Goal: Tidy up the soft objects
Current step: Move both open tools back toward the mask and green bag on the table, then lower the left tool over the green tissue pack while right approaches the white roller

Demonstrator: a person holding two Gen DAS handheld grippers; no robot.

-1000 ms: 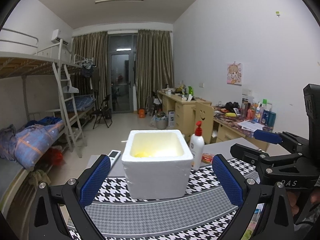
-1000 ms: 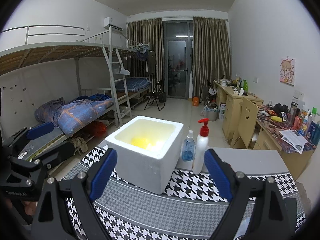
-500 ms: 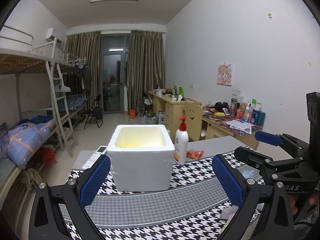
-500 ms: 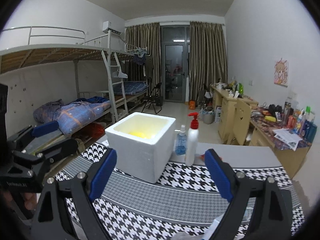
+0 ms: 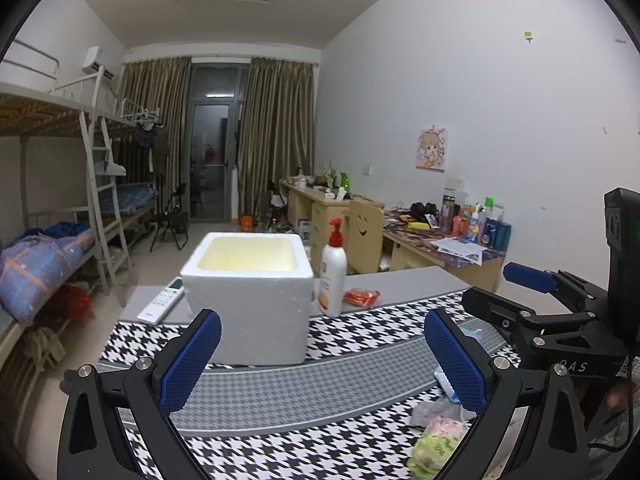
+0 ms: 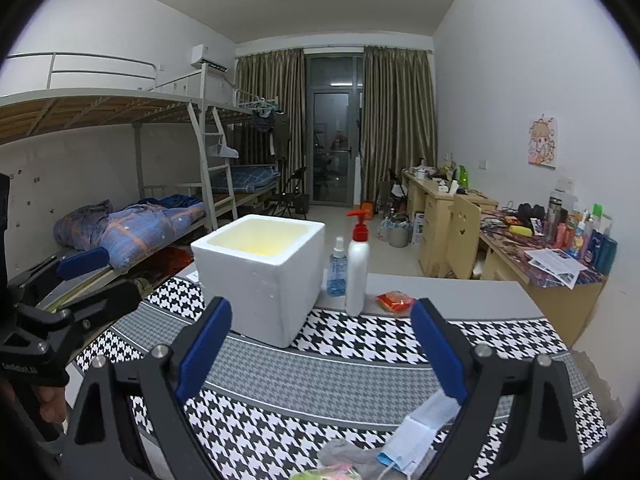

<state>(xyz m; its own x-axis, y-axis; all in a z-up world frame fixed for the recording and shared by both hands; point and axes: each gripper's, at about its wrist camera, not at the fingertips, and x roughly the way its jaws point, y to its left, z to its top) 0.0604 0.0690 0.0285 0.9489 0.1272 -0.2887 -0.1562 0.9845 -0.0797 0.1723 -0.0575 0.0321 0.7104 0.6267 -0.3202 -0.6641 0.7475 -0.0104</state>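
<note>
Both grippers have drawn back from the foam box [image 5: 246, 296] over the last second, so it now looks smaller and soft items have come into view at the near edge of the houndstooth-covered desk [image 6: 360, 376]. The box stands open-topped ahead of both sets of jaws, well beyond their tips. The left gripper [image 5: 320, 354] has its jaws wide apart and holds nothing; the right gripper [image 6: 320, 344] is likewise spread and empty. A grey cloth [image 6: 348, 456] and a blue face mask [image 6: 416, 438] lie below the right jaws, the mask partly under the right-hand finger. A pale green and pink bundle [image 5: 436, 446] lies nearest. A pump bottle [image 6: 357, 266] stands right of the box; its label is unreadable. "DAS" shows on the right gripper's body.
</note>
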